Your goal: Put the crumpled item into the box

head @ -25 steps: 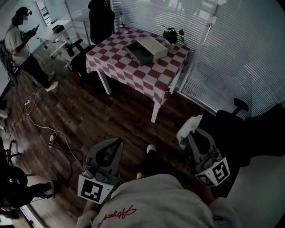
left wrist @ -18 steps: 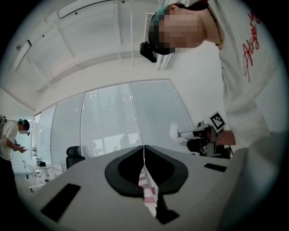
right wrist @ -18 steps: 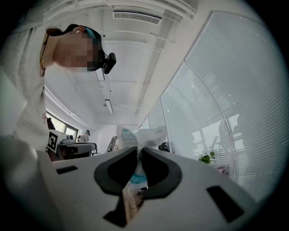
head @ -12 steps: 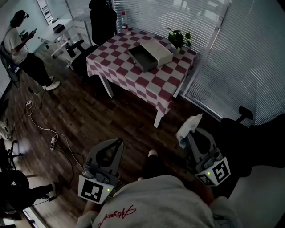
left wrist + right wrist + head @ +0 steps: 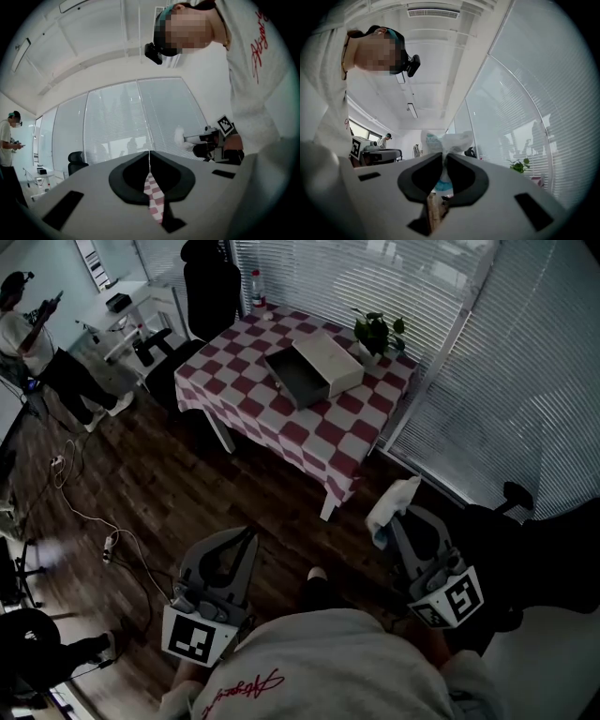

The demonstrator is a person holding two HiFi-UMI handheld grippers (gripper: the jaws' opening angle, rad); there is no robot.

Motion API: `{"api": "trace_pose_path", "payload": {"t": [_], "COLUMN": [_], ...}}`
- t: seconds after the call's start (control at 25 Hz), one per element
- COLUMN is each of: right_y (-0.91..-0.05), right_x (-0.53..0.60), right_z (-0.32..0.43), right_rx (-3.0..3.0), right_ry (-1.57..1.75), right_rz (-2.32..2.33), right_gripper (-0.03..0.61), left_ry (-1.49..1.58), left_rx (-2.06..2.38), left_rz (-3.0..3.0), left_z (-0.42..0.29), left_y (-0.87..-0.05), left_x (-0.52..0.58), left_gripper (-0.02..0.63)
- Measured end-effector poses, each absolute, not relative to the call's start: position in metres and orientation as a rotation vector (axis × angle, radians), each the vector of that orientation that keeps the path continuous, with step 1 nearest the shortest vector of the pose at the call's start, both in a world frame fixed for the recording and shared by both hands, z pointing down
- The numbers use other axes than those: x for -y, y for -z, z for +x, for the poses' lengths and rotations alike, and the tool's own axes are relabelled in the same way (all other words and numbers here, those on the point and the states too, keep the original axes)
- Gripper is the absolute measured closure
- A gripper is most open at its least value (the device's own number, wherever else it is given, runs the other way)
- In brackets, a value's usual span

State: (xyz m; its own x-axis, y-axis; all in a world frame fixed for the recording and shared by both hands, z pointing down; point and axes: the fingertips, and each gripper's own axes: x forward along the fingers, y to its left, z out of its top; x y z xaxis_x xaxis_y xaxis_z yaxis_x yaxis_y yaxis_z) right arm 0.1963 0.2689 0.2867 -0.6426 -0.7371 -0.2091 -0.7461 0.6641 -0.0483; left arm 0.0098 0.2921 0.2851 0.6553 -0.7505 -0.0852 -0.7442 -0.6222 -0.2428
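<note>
**Crumpled Wad Riding in Right Tool, Box Waiting on Far Worktop**

A person standing on a dark wood floor is carrying the crumpled item (image 5: 394, 501), a pale wad of tissue or thin wrapper with a touch of blue, in the right tool (image 5: 387, 521). The jaws are clamping on the wad's bunched lower part while the looser bulk is billowing out above the tips. The left tool (image 5: 246, 540) is pointing forward at about waist level, its jaws pressed together on nothing.

The box (image 5: 314, 362), open-topped and grey inside, is sitting on the checked worktop (image 5: 281, 418), well ahead of both tools. A small potted plant (image 5: 377, 332) is standing just beside it, near the slatted window blinds. Another person (image 5: 23, 334) is standing at the far left of the room, well apart from the worktop.

The wad is looking very light, soft and springy, with nothing breakable about it. Pinching the dense, bunched middle, as here, seems the sound hold, since a loose corner could slide out or tear. Being so light, it may cling to a jaw or drift on release, so letting go low between the box's walls is looking like the safer course.
</note>
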Motion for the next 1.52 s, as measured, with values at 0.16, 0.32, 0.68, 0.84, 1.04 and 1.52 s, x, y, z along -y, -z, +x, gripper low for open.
{"api": "trace_pose_path", "payload": {"t": [0.16,0.32,0.68,0.84,1.04,1.52], "right_y": [-0.277,-0.276,-0.276,-0.276,-0.279,-0.285], "right_x": [-0.241,-0.217,-0.170,-0.159,-0.154,-0.152], "right_z": [0.201,0.209,0.228,0.228,0.224,0.220], "right_rx": [-2.672,-2.680,-2.701,-2.715,-2.731,-2.735], "right_ry": [-0.071,-0.079,-0.071,-0.070,-0.055,-0.037], "right_rz": [-1.181,-1.160,-1.125,-1.092,-1.067,-1.071], "right_gripper": [0.532,0.532,0.532,0.532,0.532,0.532], "left_ry": [0.037,0.027,0.006,0.016,0.053,0.027], "left_rx": [-1.220,-1.237,-1.253,-1.270,-1.307,-1.300], "left_rz": [-2.607,-2.585,-2.562,-2.534,-2.536,-2.542], "left_z": [0.016,0.023,0.045,0.051,0.046,0.045], "left_y": [-0.279,-0.274,-0.269,-0.268,-0.276,-0.278], "left_x": [-0.268,-0.246,-0.207,-0.198,-0.195,-0.192], "left_gripper": [0.595,0.595,0.595,0.595,0.595,0.595]}}
